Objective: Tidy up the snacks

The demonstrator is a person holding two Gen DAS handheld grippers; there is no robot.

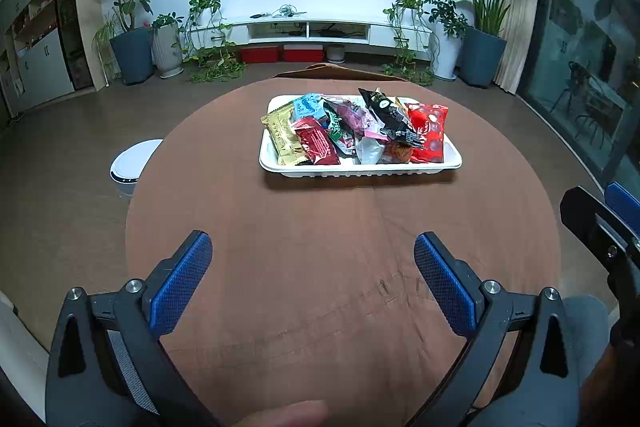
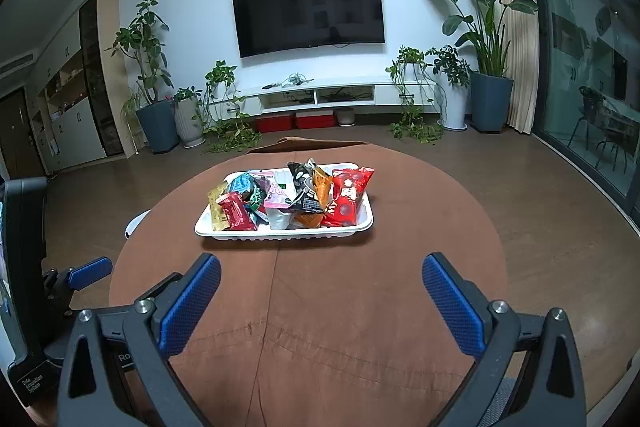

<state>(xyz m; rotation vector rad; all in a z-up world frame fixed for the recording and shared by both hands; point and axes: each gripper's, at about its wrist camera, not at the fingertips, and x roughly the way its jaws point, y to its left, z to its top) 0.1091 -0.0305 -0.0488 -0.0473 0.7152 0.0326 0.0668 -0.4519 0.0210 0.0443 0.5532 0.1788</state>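
The left gripper [image 1: 312, 259] is held spread wide with nothing between its blue pads, above the near part of the round brown table [image 1: 340, 251]. The right gripper [image 2: 320, 279] is likewise held wide apart and empty. At twelve o'clock from both, well apart from them, a white tray [image 1: 360, 169] is set on the table, heaped with snack packets [image 1: 356, 131]; a red packet [image 2: 348, 197] is seen at the tray's three o'clock end.
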